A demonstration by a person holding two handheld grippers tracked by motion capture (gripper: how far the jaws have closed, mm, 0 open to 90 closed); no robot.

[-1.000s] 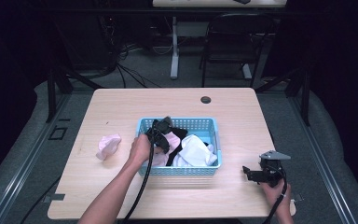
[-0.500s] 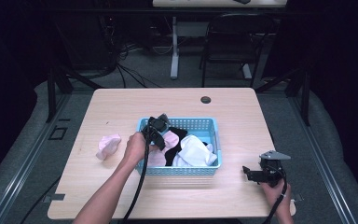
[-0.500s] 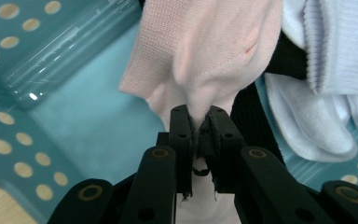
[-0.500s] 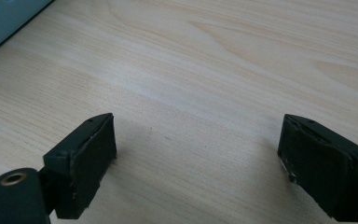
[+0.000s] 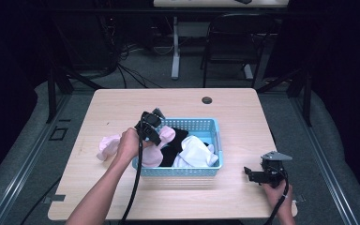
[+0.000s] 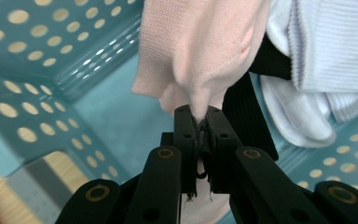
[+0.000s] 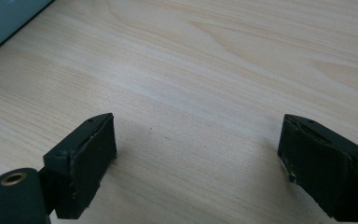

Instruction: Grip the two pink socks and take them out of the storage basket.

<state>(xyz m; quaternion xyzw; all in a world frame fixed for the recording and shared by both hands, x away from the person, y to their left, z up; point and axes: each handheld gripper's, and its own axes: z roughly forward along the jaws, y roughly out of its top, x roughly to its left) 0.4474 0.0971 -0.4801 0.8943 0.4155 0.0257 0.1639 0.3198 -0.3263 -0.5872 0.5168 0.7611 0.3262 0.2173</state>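
The pink sock is pinched right at its edge by the left tongs, whose jaws have just been closing and now clamp the fabric tight between them. It hangs over the left end of the blue basket, and in the high view you can see it bunched just past the tongs at the basket's left rim. Next to it inside the basket sit a white sock and something black, maybe another sock, hard to say from up there. In the left gripper view the white ribbed sock lies to the right, with the black piece running underneath.

Another pink piece lies on the wooden surface just left of the basket, partly behind the left hand.

The right tongs sit way off near the front right corner, held by the right hand, jaws wide apart over bare wood with nothing between them.
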